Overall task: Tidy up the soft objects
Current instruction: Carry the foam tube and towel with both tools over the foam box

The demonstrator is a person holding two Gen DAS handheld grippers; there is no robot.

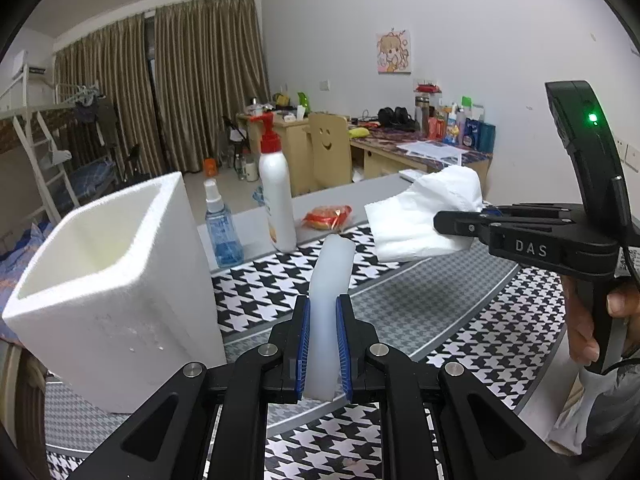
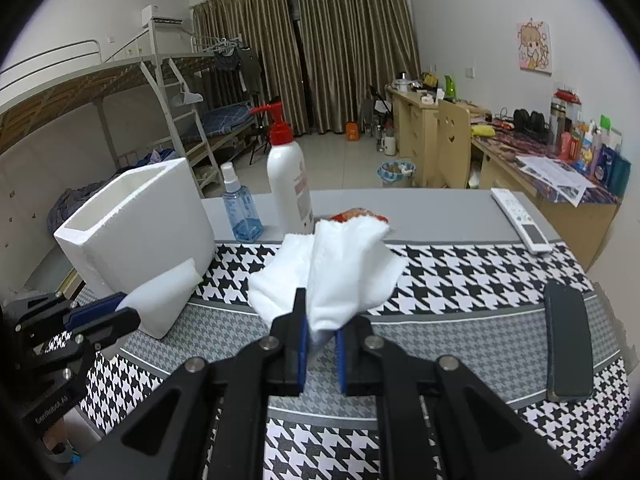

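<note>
Gripping: left tongs (image 1: pixel 322 308) on foam strip (image 1: pixel 330 276), "DAS"-marked right tongs (image 2: pixel 322 320) on white cloth (image 2: pixel 340 272).

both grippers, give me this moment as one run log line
left gripper: shut on white foam block | right gripper: shut on white cloth | both lifted off table | foam box: open, empty

White foam box (image 1: pixel 108 280); black-white houndstooth cloth (image 1: pixel 460 320); white tissue (image 2: pixel 332 272); red-capped white bottle (image 2: pixel 288 176).
</note>
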